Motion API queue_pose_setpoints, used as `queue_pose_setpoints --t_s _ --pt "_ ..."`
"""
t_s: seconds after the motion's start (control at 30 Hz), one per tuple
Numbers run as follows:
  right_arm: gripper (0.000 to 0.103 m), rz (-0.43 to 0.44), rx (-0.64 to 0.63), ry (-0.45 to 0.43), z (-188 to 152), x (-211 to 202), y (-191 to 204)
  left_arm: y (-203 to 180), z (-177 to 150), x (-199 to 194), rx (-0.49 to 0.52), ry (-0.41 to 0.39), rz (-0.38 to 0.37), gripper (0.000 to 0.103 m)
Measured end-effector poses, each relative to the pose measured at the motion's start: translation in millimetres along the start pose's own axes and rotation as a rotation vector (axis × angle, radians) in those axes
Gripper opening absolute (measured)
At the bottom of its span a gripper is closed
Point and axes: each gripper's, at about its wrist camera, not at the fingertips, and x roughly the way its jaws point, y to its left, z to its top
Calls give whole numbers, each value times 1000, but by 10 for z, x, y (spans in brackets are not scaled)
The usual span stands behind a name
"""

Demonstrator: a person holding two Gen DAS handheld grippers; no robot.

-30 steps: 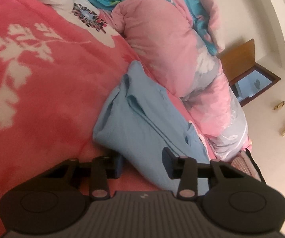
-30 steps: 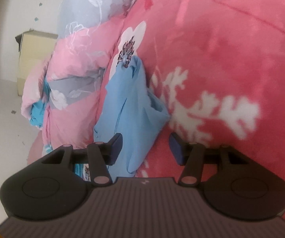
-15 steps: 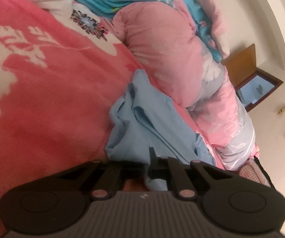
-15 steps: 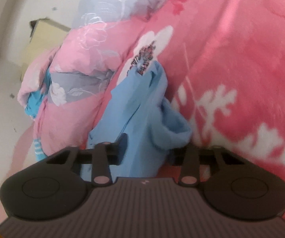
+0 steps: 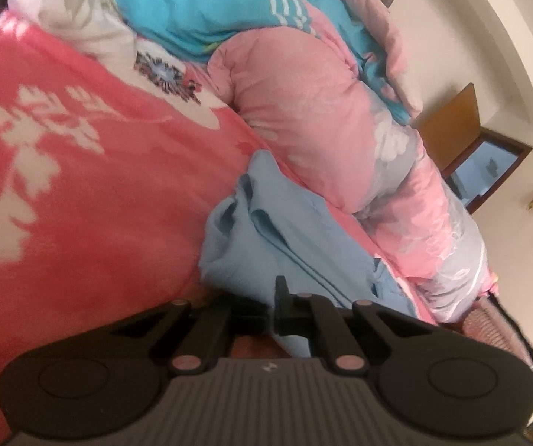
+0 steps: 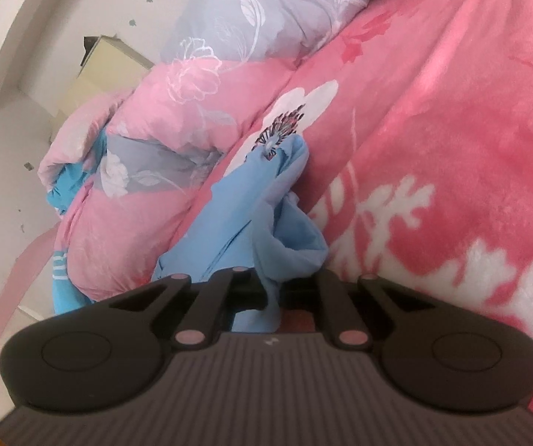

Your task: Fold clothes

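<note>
Two grippers, left gripper (image 5: 262, 312) and right gripper (image 6: 272, 290), had jaws clamped on a light blue garment (image 5: 266, 238) lying on a red floral blanket (image 5: 80, 186) beside a pink duvet (image 5: 322, 111).

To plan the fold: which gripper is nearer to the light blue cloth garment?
Neither; both hold it. Left gripper is shut on an edge of the light blue cloth garment; right gripper pinches its bunched end.

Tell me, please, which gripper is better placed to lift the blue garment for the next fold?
Neither clearly: left gripper and right gripper are each shut on an edge of the blue garment, which lies bunched on the red blanket. Probably they should lift together.
</note>
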Motion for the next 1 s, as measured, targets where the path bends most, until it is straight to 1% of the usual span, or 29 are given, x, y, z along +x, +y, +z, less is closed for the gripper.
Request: queue_pose_setpoints --t_s 0.07,0.17,0.33,0.43,0.53,0.6,0.63,0.67,0.7,0.77,0.87,0.93,1.0 --pt "2 7 -8 -8 -15 -46 13 -60 -27 -123 26 -16 13 2" --pt "2 23 -24 -1 -32 -161 47 -95 -71 -379 36 -26 3 2" --pt "2 61 -48 14 -85 -505 152 -80 -75 -907 54 -63 -30 0" --pt "2 77 -66 37 -133 -687 214 -27 -73 -1099 58 -52 -31 0" --pt "2 78 -74 64 -170 -751 215 44 -92 -1119 29 5 -58 2" --pt "2 75 -53 80 -182 -730 173 74 -130 -1083 18 34 -57 14" --pt "2 74 -44 87 -186 -707 147 82 -153 -1058 19 40 -57 25" --pt "2 73 -35 93 -190 -684 121 84 -168 -1026 16 43 -55 33" --pt "2 68 -23 95 -191 -663 88 86 -184 -992 12 46 -54 36" --pt "2 67 3 100 -191 -625 21 90 -198 -910 -10 52 -62 47" --pt "2 65 33 102 -190 -579 -59 42 -171 -729 -28 47 -61 59" --pt "2 67 45 103 -188 -550 -92 4 -144 -587 -30 42 -50 65" --pt "3 73 46 100 -180 -527 -99 -21 -109 -442 -34 31 -30 65"
